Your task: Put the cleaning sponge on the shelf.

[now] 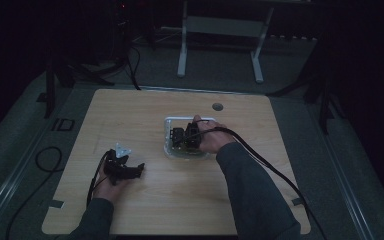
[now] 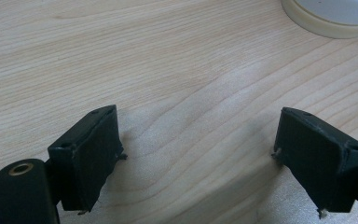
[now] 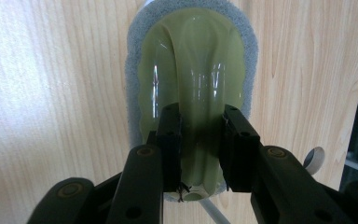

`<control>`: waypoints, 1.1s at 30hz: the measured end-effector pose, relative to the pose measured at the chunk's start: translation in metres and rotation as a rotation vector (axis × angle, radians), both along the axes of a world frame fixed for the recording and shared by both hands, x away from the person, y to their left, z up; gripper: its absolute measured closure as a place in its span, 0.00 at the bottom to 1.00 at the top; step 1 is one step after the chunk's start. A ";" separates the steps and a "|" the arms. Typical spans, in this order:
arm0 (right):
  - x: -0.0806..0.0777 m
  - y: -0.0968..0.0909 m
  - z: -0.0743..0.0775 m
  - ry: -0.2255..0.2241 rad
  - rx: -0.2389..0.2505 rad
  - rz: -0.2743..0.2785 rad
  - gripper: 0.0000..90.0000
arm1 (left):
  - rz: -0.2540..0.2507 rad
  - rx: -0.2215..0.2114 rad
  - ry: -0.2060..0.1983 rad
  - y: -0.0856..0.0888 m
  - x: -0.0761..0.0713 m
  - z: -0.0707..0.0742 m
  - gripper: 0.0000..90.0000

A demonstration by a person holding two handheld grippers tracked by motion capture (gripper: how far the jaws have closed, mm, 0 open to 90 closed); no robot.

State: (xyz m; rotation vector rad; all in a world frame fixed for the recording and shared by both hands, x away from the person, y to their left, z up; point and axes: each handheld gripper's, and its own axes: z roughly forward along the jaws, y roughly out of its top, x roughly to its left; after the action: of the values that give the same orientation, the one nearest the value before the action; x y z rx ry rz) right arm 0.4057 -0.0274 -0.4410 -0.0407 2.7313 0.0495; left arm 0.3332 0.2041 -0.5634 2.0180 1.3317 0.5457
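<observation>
A scrubber [image 3: 191, 60] with a translucent yellow-green handle on a grey sponge pad hangs in front of the wood. My right gripper [image 3: 200, 116] is shut on the raised ridge of that handle, one pad on each side. In the high view the right gripper [image 1: 185, 136] sits over a white-rimmed tray [image 1: 172, 120] at the table's middle, and the hand hides most of the tray. My left gripper [image 1: 137, 169] rests low on the wooden table [image 1: 130, 115] at the left. The left gripper [image 2: 198, 135] stands wide open with bare wood between its jaws.
The tray's cream rim [image 2: 317, 23] lies beyond the left jaws, up and to the right. A round grommet hole [image 1: 217, 106] sits near the table's far edge. A white stand [image 1: 220, 30] is on the floor behind. Black cables [image 1: 270, 165] trail from both grippers.
</observation>
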 end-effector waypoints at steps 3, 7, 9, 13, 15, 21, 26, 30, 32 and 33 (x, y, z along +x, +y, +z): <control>0.001 0.001 -0.003 0.000 -0.006 -0.004 0.80 | -0.001 0.001 0.001 0.000 0.000 0.000 0.16; 0.000 0.004 -0.008 -0.008 -0.010 -0.004 0.80 | 0.000 0.000 0.000 0.000 0.000 0.000 0.16; 0.000 0.005 -0.011 -0.011 -0.025 0.006 0.80 | 0.000 0.000 0.000 0.000 0.000 0.000 0.16; 0.001 0.006 -0.015 -0.026 -0.038 0.011 0.80 | 0.000 0.001 0.000 0.000 0.000 0.000 0.16; 0.001 0.006 -0.016 -0.030 -0.037 0.008 0.80 | 0.000 0.001 0.000 0.000 0.000 0.000 0.16; 0.003 0.007 -0.017 -0.033 -0.035 0.011 0.80 | 0.000 0.001 0.000 0.000 0.000 0.000 0.16; 0.003 0.007 -0.020 -0.035 -0.039 0.012 0.80 | -0.001 0.001 0.000 0.000 0.000 0.000 0.16; 0.003 0.008 -0.022 -0.036 -0.049 0.019 0.80 | 0.000 0.001 0.001 0.000 0.000 0.000 0.16; 0.003 0.008 -0.023 -0.040 -0.052 0.017 0.80 | -0.001 0.001 0.000 0.000 0.000 0.000 0.16; 0.003 0.008 -0.023 -0.040 -0.052 0.017 0.80 | -0.001 0.001 0.000 0.000 0.000 0.000 0.16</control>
State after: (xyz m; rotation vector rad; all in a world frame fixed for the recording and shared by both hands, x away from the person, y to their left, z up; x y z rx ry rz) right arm 0.4091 -0.0192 -0.4642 -0.0791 2.6924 -0.0177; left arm 0.3332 0.2042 -0.5633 2.0191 1.3312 0.5454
